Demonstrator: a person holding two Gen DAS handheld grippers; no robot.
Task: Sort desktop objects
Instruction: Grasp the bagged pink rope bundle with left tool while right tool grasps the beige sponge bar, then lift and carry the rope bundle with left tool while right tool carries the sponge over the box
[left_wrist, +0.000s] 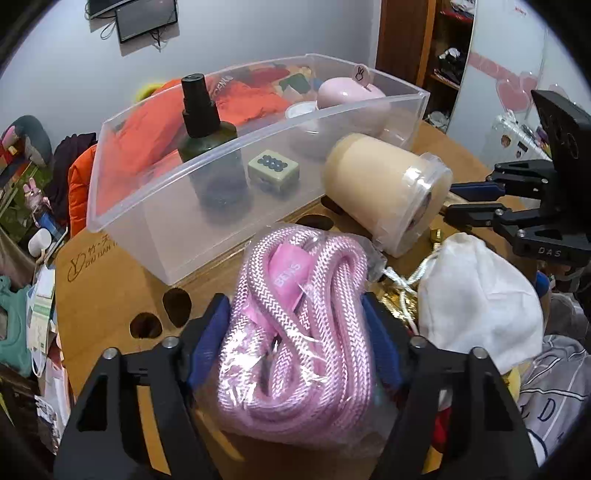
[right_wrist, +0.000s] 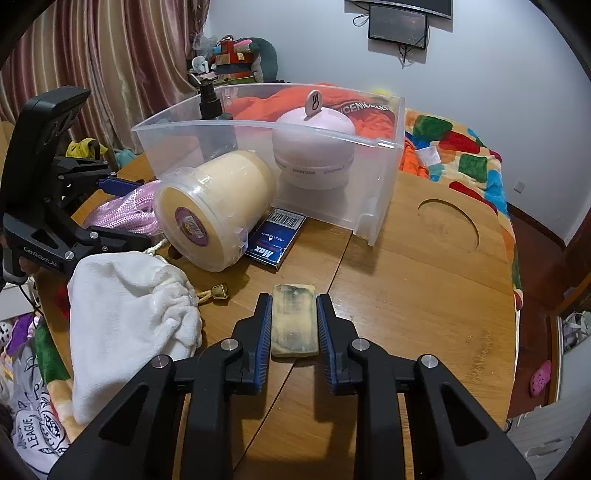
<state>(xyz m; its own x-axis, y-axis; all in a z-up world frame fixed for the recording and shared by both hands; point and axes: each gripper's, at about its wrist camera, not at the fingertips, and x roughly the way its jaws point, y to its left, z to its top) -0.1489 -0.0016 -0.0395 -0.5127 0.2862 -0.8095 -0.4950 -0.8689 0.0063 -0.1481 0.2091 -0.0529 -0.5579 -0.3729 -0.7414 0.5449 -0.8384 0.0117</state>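
Item 1: left claw (left_wrist: 295, 321). Closed on a bagged pink rope bundle (left_wrist: 295, 325); blue pads press both flanks. The bundle's long axis runs straight ahead along the fingers. The clear bin (left_wrist: 258, 136) stands directly forward of it toward the tabletop's far edge, near wall between bundle and bin interior. Judgement: the coming move turns on carrying the bundle forward and over that near wall.

Item 2: right claw (right_wrist: 293, 325). Partly open, straddling a tan rectangular block (right_wrist: 294, 320) that lies flat on the tabletop (right_wrist: 424, 314). Block's long axis is parallel to the fingers, between the pads; whether the pads touch it cannot be told. This claw is the nearer to the block.

Item 3: bin contents. Dark spray bottle (left_wrist: 207, 125) upright, green tile (left_wrist: 272, 170), pink lidded pot (right_wrist: 314, 147).

Item 4: still outside bin. Cream tub (right_wrist: 214, 206) on its side against the bin's near wall; blue box (right_wrist: 275, 240) beside it; white cloth pouch (right_wrist: 129, 314).
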